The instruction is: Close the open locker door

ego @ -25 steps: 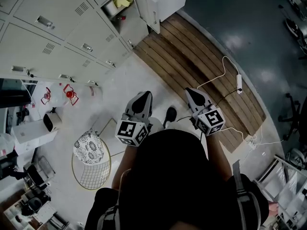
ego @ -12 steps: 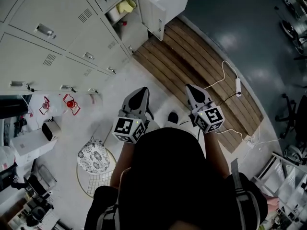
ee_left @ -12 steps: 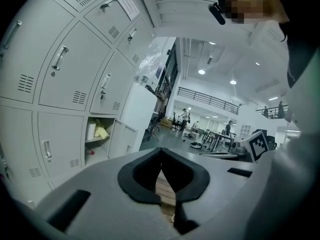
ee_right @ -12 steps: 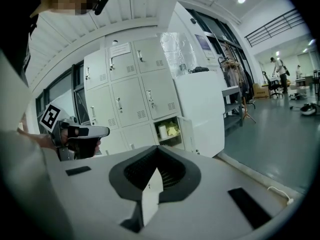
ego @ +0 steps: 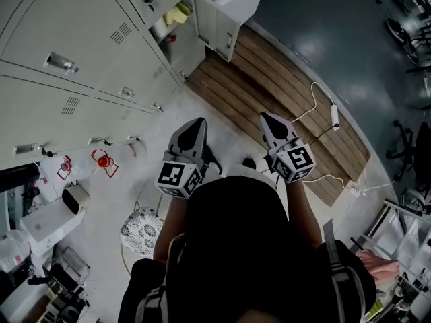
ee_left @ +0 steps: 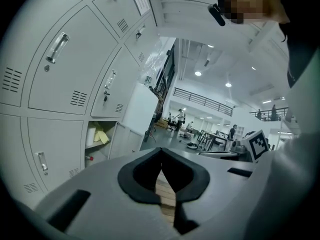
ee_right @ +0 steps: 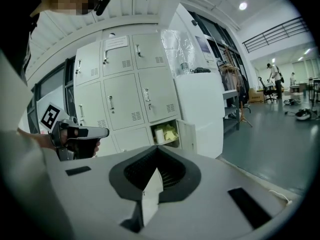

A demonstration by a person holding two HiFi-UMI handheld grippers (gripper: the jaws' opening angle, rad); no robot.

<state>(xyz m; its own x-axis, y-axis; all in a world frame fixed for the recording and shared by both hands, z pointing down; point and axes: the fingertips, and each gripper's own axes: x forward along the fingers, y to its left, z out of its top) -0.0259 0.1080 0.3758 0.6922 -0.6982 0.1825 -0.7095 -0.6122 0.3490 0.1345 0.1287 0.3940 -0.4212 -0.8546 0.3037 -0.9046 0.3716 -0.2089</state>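
In the head view the open locker door (ego: pixel 217 24) hangs at about 12 o'clock, near the top edge – it swings out from the bottom row of the grey lockers (ego: pixel 60 39) and stands well away from its frame. Behind it the compartment (ego: pixel 163 20) shows something yellow (ego: pixel 178 10) on a shelf. A small red thing (ego: pixel 172 38) sits lower down in the compartment.

The left gripper (ego: pixel 194 128) and the right gripper (ego: pixel 269 123) are held side by side in front of the person, both pointing toward 12 o'clock, well apart from the door. The left gripper's jaws meet at the tips with nothing between them; through the sliver behind the tips only wooden slats show. The right gripper's jaws are likewise pressed together and empty.

A slatted wooden platform (ego: pixel 269 89) runs from the foot of the lockers toward 4 o'clock. On it, at 3 o'clock from the right gripper, lies a white cable (ego: pixel 313 103) with a power strip (ego: pixel 335 116). In the right gripper view the door stands ajar at 12 o'clock – just above the jaw tips.
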